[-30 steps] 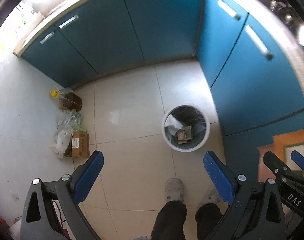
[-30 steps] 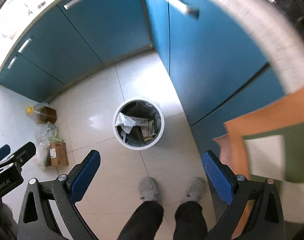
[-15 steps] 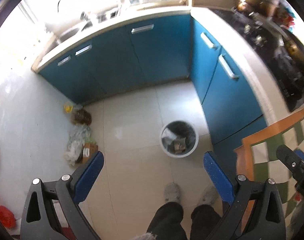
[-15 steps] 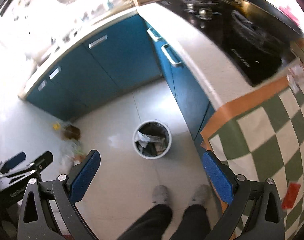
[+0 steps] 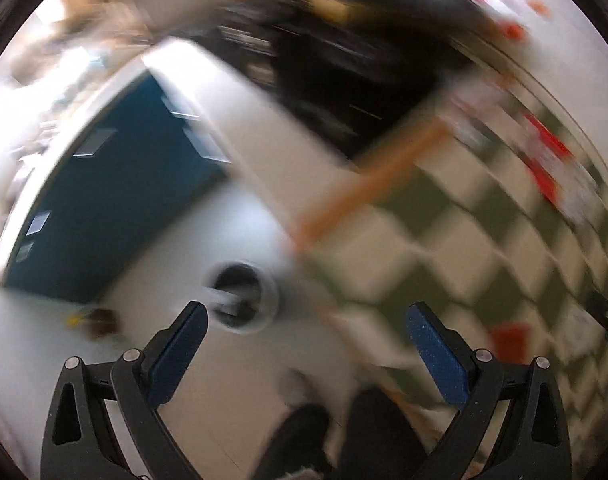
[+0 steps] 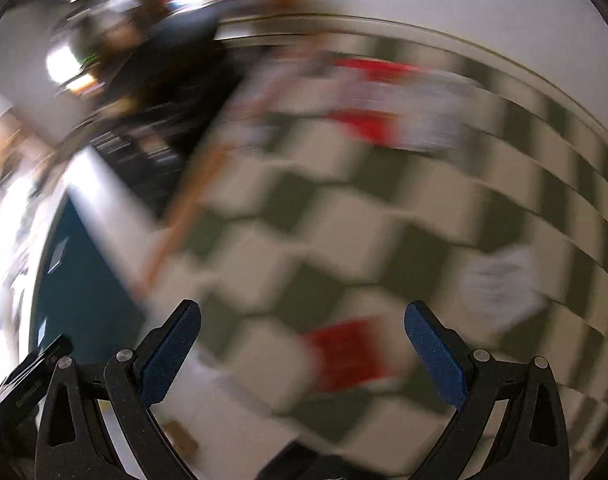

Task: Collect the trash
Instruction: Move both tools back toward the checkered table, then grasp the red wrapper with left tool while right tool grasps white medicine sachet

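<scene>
Both views are smeared by fast motion. My left gripper (image 5: 306,344) is open and holds nothing; the white trash bin (image 5: 243,298) with a dark liner sits on the floor just past its left finger. My right gripper (image 6: 301,340) is open too, high over a green-and-white checked tablecloth (image 6: 344,216). On that cloth lie a blurred red wrapper (image 6: 350,354) between the fingers, a white crumpled piece (image 6: 500,288) to the right, and red and white litter (image 6: 384,120) farther back. The same cloth (image 5: 464,240) and a red scrap (image 5: 508,338) show in the left wrist view.
Blue cabinets (image 5: 115,208) under a pale counter (image 5: 243,120) line the left. A black stovetop (image 5: 344,80) sits beyond the table's orange border (image 5: 368,184). A brown bottle (image 5: 99,320) stands on the floor. The person's dark trouser legs (image 5: 344,432) show at the bottom.
Both grippers have risen and swung right, away from the bin on the floor toward the checked table. The bin has slid to the lower left. Both stay open.
</scene>
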`<state>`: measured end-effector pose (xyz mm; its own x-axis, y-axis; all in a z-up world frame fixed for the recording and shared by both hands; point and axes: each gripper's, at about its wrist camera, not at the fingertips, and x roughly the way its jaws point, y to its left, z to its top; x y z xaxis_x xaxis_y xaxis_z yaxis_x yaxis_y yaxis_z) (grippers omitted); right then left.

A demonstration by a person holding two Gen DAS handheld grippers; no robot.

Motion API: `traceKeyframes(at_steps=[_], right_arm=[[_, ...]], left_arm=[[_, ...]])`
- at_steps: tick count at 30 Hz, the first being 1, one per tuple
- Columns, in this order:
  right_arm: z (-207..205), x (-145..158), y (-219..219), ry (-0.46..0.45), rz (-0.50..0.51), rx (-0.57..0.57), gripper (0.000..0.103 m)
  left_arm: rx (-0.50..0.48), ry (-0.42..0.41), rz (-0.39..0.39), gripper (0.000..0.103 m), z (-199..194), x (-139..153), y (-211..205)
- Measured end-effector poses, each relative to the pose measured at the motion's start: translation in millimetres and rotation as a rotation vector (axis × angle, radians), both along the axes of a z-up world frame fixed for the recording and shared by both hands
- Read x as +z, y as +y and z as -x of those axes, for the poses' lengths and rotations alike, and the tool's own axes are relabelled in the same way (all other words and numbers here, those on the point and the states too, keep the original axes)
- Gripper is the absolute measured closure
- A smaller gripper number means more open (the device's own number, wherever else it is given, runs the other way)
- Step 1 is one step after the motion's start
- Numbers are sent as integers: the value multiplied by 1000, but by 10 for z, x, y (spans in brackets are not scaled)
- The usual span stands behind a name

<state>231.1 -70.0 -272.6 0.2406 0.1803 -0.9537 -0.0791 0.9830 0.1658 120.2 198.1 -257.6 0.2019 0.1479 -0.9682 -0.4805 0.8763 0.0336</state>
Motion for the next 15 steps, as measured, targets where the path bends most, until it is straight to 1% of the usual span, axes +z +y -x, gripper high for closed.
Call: traceKeyframes(at_steps=[1,2,3,5,6,8,10,11,12,13,14,15], right_arm=[[-104,-134,-336,25,33,-60,0],[-159,-238,-504,38,46,-86,0],[-213,-339,-707,57,64,-114,0],[-316,-542,-1084,94,86,-156,0],[-333,-594,-1170,101,86,-158,0],[-386,-705,-1359,115,81,-153,0],[-411,-768,-1428,116,79,-138,0],[-422,-794,-1445,118,72,-123,0],[-431,-816,-1453,118,66,-112,0],[-442,-851,-1436,121,60,-91,0],[-443,-872,-1415,123,59,-80,0],[-445,-905,-1382,122,60,-68,1]], left_arm=[[-52,25,64,1,-168,-137,-251],[-86,39,102,1,-266,-220,-402],[-136,70,152,2,-395,-361,-645],[-210,131,217,4,-595,-578,-1054],[-228,154,236,7,-643,-669,-1179],[-255,200,282,18,-713,-843,-1397],[-263,231,300,25,-734,-940,-1506],[-278,213,259,29,-744,-906,-1573],[-290,214,235,30,-755,-895,-1619],[-296,220,203,36,-764,-880,-1654],[-303,210,185,51,-773,-851,-1679],[-314,201,175,61,-788,-817,-1699]])
